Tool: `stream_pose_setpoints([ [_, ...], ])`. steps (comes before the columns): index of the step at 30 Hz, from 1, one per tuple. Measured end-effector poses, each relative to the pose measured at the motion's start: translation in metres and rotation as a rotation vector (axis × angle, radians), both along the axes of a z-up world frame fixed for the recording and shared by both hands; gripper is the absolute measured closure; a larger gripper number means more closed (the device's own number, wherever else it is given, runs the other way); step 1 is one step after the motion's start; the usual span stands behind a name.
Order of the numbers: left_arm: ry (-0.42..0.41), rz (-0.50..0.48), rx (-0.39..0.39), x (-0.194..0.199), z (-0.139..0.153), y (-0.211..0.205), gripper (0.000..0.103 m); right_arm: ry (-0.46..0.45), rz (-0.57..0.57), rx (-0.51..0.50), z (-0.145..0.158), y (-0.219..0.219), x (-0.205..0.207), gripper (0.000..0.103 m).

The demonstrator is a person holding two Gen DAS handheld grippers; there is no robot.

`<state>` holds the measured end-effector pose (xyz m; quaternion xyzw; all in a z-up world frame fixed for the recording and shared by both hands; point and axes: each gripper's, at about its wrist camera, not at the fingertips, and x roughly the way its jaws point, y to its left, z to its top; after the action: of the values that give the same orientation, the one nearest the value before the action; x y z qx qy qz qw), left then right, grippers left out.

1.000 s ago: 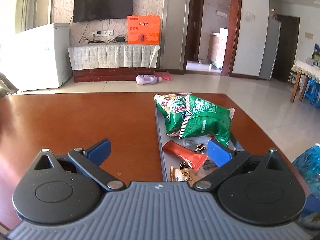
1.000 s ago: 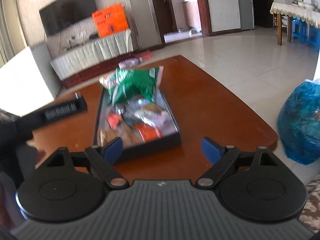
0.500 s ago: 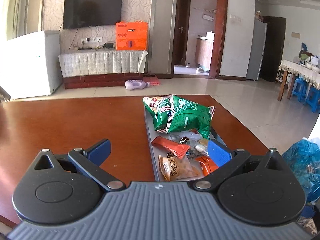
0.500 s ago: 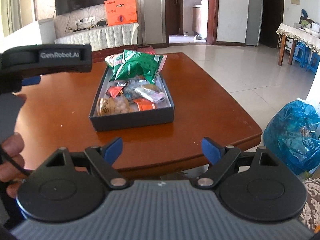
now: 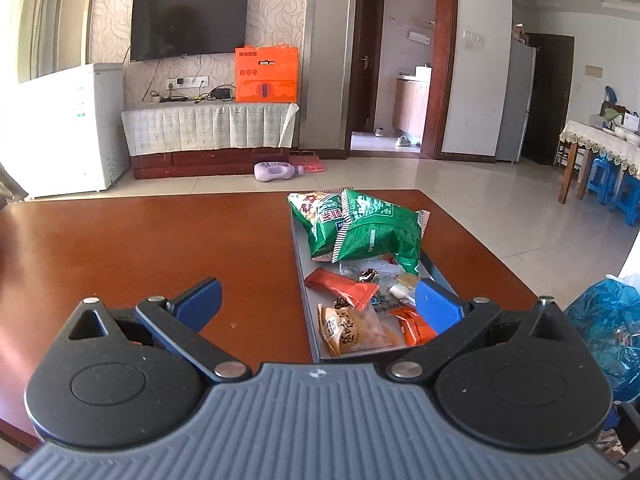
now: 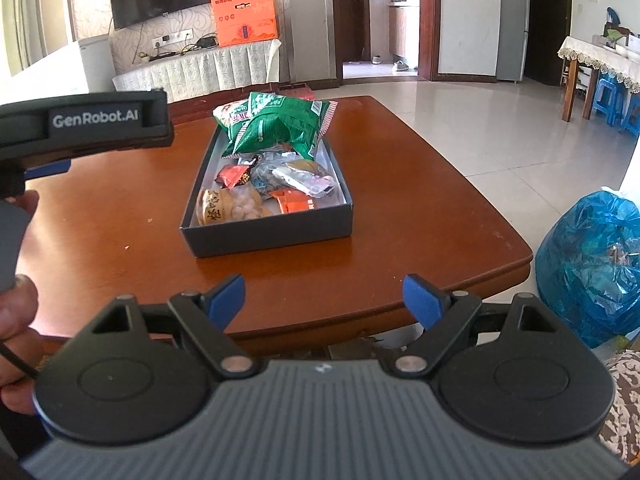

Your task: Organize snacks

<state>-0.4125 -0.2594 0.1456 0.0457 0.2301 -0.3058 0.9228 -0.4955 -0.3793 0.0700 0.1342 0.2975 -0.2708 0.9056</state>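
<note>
A dark grey box (image 6: 272, 236) sits on the brown wooden table (image 6: 100, 216), filled with snacks. Two green bags (image 6: 280, 128) lean at its far end; small orange, red and yellow packets (image 6: 228, 208) lie nearer. In the left wrist view the same box (image 5: 305, 280) holds the green bags (image 5: 364, 232) and a red-orange packet (image 5: 344, 286). My left gripper (image 5: 318, 302) hovers open over the table's near edge, its right finger above the box's near right corner. My right gripper (image 6: 322, 300) is open and empty, off the table's front edge.
A blue plastic bag (image 6: 592, 260) sits on the floor right of the table. A hand (image 6: 16, 320) holds the left gripper's body (image 6: 92, 124) at the left of the right wrist view. A TV stand, white freezer (image 5: 68, 124) and doorway lie beyond.
Both grippers have drawn back and risen from the box, so the whole box now shows in the right wrist view. Both stay open and empty.
</note>
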Motion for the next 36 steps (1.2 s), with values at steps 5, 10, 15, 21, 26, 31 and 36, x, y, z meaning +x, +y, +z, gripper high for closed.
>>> stream_pose_setpoints([
  [5,-0.006,-0.008,0.009,-0.0012,-0.0009,-0.0006,0.0,0.002,0.002,0.001,-0.0003,-0.0001,-0.0001,0.015],
  [10,-0.002,-0.005,0.006,-0.0008,-0.0016,-0.0003,0.0,0.003,0.004,0.004,-0.0001,-0.0002,-0.0008,0.015],
  [15,-0.005,-0.009,0.01,-0.001,-0.0019,0.0002,0.0,0.008,0.008,0.006,-0.0012,0.0002,-0.0008,0.015],
  [21,-0.002,-0.009,0.009,-0.0014,-0.0016,0.0006,0.0,0.015,0.014,0.009,-0.0015,-0.0012,-0.0007,0.015],
  [26,-0.002,-0.012,0.01,-0.0004,-0.0019,0.0007,0.0,0.018,0.017,0.01,-0.0016,-0.0011,-0.0003,0.015],
  [31,-0.006,-0.018,0.006,-0.0009,-0.0022,0.0007,0.0,0.02,0.017,0.009,-0.0023,-0.0005,0.0001,0.015],
  [36,-0.015,-0.021,-0.003,-0.0009,-0.0023,0.0004,0.0,0.025,0.021,0.011,-0.0026,-0.0004,0.0,0.015],
])
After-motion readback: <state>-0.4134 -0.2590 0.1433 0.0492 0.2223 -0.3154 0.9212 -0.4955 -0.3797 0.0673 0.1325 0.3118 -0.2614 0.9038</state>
